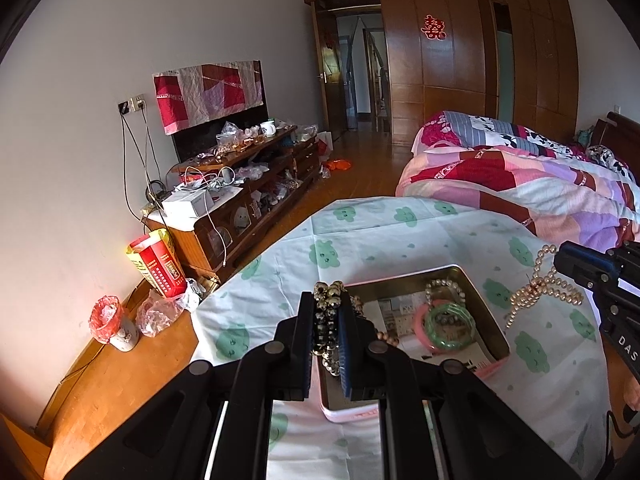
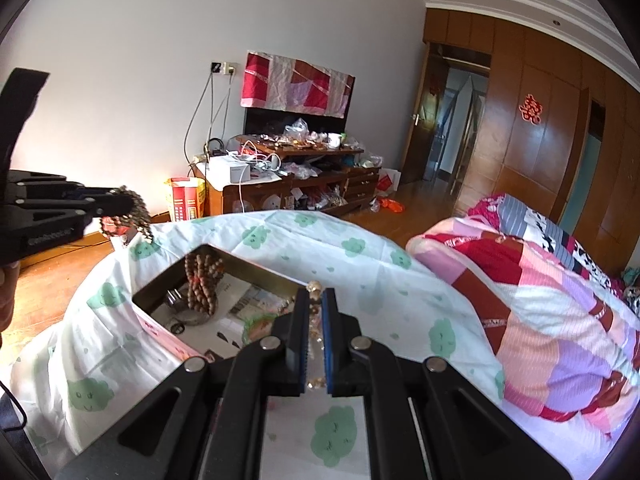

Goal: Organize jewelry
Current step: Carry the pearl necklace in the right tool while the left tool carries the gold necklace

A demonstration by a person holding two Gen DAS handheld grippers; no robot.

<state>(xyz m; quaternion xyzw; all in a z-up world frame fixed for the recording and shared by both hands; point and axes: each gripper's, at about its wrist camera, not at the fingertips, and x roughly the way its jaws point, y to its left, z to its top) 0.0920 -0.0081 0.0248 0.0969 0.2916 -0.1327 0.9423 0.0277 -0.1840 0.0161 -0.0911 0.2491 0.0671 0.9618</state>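
Observation:
An open metal tin [image 1: 420,274] rests on a cloud-print sheet, with a green bangle [image 1: 450,326], a pink bangle and a pearl bracelet inside. My left gripper [image 1: 327,295] is shut on a strand of dark glossy beads [image 1: 326,332], held above the tin's near left corner. My right gripper [image 1: 562,258] comes in from the right, shut on a pearl necklace [image 1: 540,288] that dangles beside the tin. In the right wrist view, my right gripper [image 2: 316,294] pinches the pearls [image 2: 315,382] over the tin [image 2: 256,268], which also holds brown wooden beads [image 2: 202,284]. My left gripper [image 2: 124,202] carries the dark beads [image 2: 138,220] at the left.
The sheet [image 1: 360,232] covers the bed's foot. A bunched patchwork quilt [image 1: 520,184] lies to the right. A cluttered wooden cabinet [image 1: 240,184] lines the left wall, with a red carton [image 1: 160,268] and bags on the wooden floor. A hand [image 2: 6,296] shows at the left edge.

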